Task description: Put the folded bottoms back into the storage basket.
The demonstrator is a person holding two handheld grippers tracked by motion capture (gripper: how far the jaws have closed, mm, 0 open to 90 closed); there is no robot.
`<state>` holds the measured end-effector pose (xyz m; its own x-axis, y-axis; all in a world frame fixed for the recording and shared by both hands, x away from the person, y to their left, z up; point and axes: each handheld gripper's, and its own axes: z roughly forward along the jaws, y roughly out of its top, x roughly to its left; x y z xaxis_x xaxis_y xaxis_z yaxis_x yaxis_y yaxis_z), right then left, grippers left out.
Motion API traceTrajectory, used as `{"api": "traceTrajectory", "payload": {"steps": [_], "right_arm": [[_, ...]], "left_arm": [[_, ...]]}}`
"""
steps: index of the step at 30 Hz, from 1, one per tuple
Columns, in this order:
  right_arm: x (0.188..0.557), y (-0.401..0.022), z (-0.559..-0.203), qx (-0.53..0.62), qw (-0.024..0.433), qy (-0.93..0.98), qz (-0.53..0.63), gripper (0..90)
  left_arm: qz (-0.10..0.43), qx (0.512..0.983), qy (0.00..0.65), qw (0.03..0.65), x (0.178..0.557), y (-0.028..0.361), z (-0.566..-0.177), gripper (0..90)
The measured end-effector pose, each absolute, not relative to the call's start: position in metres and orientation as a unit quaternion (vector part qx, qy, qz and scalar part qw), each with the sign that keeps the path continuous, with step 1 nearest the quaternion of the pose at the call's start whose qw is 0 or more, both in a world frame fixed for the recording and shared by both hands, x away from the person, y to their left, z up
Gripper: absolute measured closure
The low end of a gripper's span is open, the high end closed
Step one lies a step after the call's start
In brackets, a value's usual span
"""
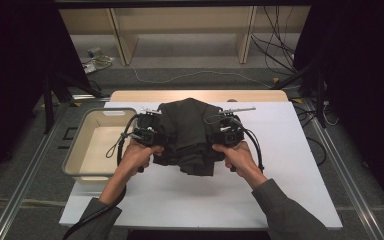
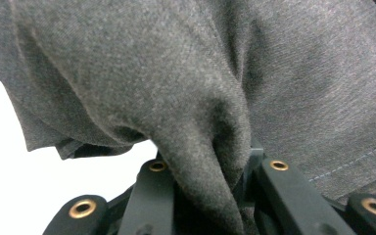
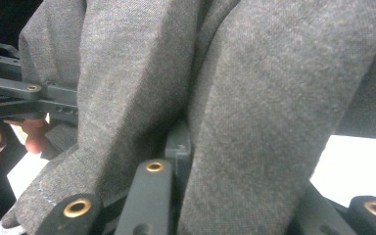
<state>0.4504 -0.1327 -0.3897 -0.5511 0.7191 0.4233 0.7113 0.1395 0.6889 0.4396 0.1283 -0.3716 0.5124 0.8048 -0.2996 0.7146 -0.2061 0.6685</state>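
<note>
White tabletop; beige bin at left; wooden shelving behind.

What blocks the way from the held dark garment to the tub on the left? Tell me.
Nothing visible. The dark grey garment hangs between both claws above the white tabletop, and the beige tub beside it is open.

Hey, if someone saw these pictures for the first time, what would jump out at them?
The dark grey garment bunched at the middle of the white table, pinched from either side by the left gripper and right gripper. Next, the pale empty bin at the table's left edge.
</note>
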Motion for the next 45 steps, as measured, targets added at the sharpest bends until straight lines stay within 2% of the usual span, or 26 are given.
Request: {"api": "traceTrajectory", "payload": {"steps": [9, 27, 45], "right_arm": [[0.454, -0.104, -0.370, 0.453, 0.008, 0.759, 0.469, 74.4], [0.461, -0.032, -0.346, 0.428, -0.013, 0.767, 0.477, 74.3], [0.467, 0.032, -0.333, 0.413, -0.011, 0.782, 0.466, 74.2]], "left_arm": [[0.073, 0.772, 0.487, 0.402, 0.437, 0.160, -0.350, 75.2], [0.083, 0.757, 0.510, 0.400, 0.428, 0.232, -0.323, 74.9], [0.097, 0.733, 0.544, 0.397, 0.421, 0.288, -0.316, 74.7]]}}
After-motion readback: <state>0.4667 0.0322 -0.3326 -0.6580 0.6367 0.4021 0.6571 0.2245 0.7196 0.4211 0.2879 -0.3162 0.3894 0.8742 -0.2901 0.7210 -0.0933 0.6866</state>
